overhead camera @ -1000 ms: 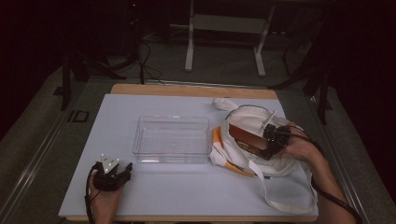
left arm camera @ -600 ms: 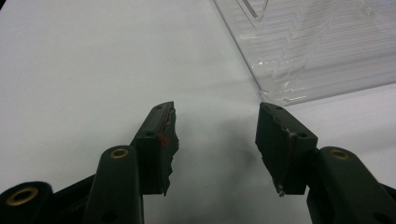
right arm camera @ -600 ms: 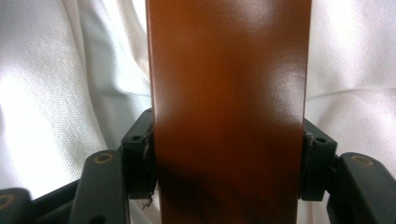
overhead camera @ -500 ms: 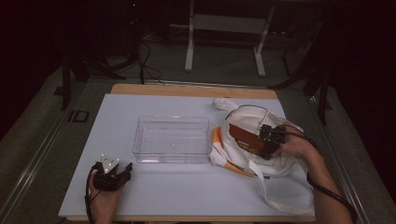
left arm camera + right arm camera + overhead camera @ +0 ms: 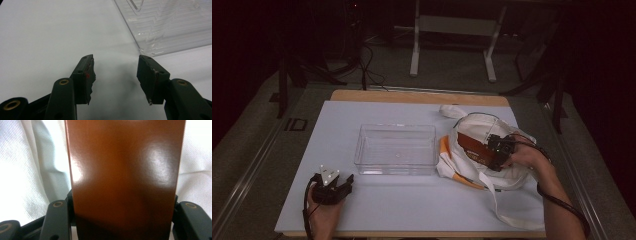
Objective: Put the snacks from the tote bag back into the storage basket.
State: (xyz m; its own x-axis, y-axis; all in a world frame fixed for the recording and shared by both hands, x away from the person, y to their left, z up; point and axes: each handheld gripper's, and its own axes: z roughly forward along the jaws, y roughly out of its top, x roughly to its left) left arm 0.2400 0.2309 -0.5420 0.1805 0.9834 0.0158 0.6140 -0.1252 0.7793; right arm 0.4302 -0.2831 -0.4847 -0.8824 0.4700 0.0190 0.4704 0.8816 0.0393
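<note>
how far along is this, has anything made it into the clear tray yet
Nothing looks finished: the clear tray holds nothing. In hand: the right hand-held gripper, jaws just closing, brackets the brown box lying on the white bag. Probably left: lifting it into the tray. The left hand-held gripper rests open.

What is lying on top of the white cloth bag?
A glossy brown box lies on the white bag, with the right tool closed across its width. The bag's inside and the cloth beneath the box are covered.

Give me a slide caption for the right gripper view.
Right claw closing on a brown box lying on a white cloth bag.
</note>
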